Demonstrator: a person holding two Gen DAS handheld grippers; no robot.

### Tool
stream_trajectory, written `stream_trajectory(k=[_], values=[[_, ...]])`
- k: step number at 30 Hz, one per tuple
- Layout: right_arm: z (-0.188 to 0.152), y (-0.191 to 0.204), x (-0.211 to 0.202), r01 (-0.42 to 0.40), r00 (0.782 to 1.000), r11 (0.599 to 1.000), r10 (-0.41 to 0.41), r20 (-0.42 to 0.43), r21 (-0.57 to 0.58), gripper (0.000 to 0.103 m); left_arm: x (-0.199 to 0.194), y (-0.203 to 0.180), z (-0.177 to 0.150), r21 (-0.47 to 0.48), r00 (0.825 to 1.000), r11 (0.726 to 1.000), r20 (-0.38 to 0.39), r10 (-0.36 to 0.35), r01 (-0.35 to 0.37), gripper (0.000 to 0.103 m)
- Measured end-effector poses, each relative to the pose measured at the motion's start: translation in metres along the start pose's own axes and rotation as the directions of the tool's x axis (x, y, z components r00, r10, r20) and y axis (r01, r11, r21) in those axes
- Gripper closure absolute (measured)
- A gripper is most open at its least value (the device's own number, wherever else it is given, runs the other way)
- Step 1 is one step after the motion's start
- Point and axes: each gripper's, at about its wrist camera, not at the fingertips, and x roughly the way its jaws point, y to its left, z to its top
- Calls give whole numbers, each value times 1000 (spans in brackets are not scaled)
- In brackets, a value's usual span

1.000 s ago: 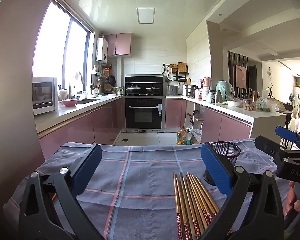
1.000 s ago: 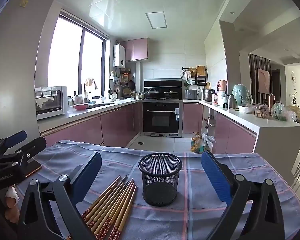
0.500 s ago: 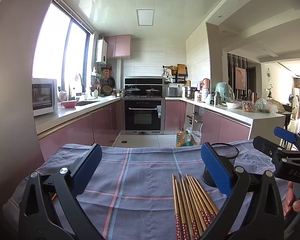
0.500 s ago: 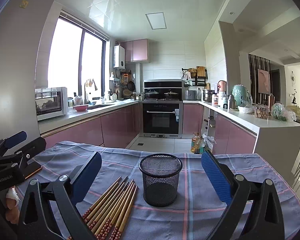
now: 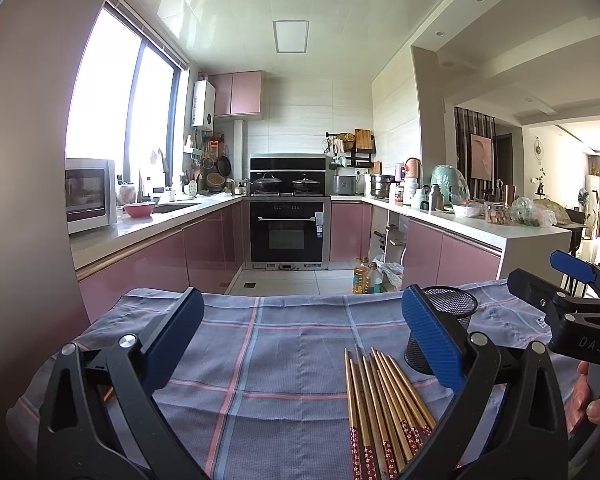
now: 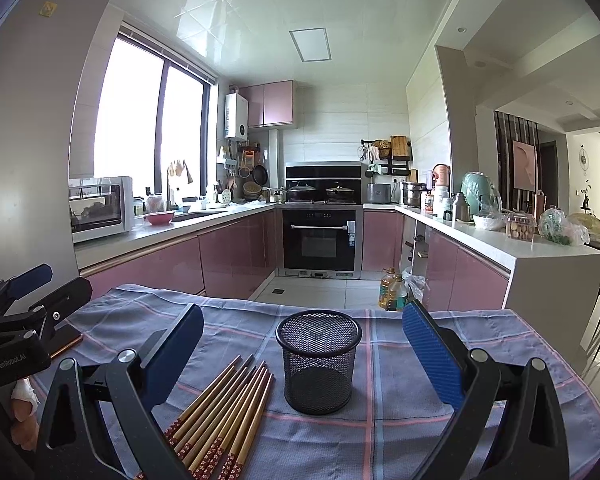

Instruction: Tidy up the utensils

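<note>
Both grippers are hovering wide open over the surface, with the chopsticks and mesh cup in front of me.

I am holding the left gripper (image 5: 302,344) with its blue-padded fingers (image 5: 430,336) spread wide and gripping nothing, and I am keeping the right gripper (image 6: 302,350) the same way, its fingers (image 6: 430,354) wide apart and empty. Out past the right fingers, the black mesh cup (image 6: 318,366) is standing upright and empty on the checked cloth (image 6: 420,432) covering the surface, about midway between the side edges. Just beside it, toward the left edge and apart from it, the bundle of chopsticks (image 6: 224,412) is lying flat, patterned red ends pointing to the near edge. In the left view the same chopsticks (image 5: 380,404) are sitting near the cup (image 5: 450,320). A hand (image 5: 590,396) is showing at the right edge.
</note>
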Motion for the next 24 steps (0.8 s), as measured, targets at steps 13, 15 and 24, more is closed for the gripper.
stream_trajectory(k=[13, 15, 24], values=[[2, 1, -4, 9, 1000, 1000, -9, 9, -2, 7, 0, -1, -2, 0, 1000, 1000, -1, 9, -9, 5], [3, 1, -5, 10, 1000, 1000, -10, 13, 0, 7, 1, -1, -2, 1, 1000, 1000, -1, 9, -9, 5], [3, 1, -4, 12, 1000, 1000, -12, 12, 1, 7, 1, -1, -2, 0, 1000, 1000, -1, 10, -10, 5]])
